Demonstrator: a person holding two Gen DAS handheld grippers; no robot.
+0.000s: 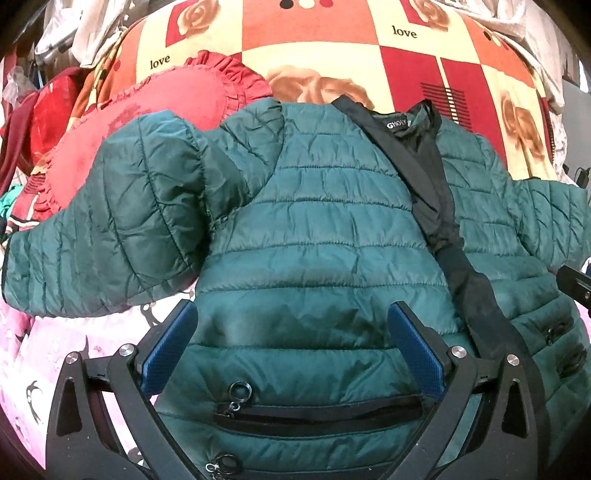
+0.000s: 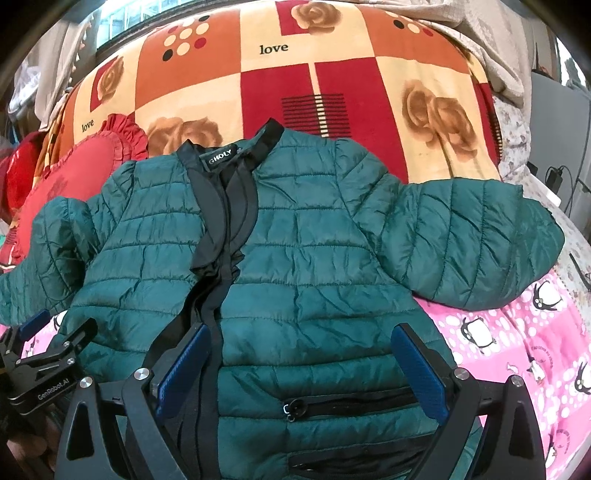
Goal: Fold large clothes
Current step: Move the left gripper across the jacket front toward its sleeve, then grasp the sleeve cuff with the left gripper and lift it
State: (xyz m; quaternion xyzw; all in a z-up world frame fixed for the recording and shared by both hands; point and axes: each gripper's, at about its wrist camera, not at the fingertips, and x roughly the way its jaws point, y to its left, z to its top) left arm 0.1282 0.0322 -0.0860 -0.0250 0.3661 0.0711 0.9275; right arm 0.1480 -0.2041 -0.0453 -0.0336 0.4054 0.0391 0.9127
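Left wrist view
Jacket (image 1: 325, 236): green quilted puffer, lies front-up on the bed, collar away from the camera, black zipper strip (image 1: 454, 236) running down the front, partly open at the neck.
Sleeve (image 1: 110, 229): spread out to the side, draped over a red heart-shaped pillow (image 1: 155, 107).
Left gripper (image 1: 293, 339): fingers spread wide, grasping nothing, blue pads (image 1: 168, 350) either side of the jacket's lower front, above a pocket zipper (image 1: 317, 411); cannot tell if the pads touch the cloth.
Blanket (image 1: 369, 33): red, orange and cream checks with roses and "love", beyond the collar.
Sheet (image 1: 55, 350): pink, under the jacket's hem.

Right wrist view
Jacket (image 2: 314, 258): same pose, collar label (image 2: 220, 160) at top, other sleeve (image 2: 469, 243) stretched out over the pink penguin sheet (image 2: 517, 339).
Right gripper (image 2: 301, 350): released, wide apart, nothing between the fingers, blue pads (image 2: 417, 373) over the hem area near a pocket zipper (image 2: 351, 406).
Left gripper (image 2: 44, 354): seen at the frame's edge, beside the jacket's hem.
Blanket (image 2: 332, 55): behind the collar.
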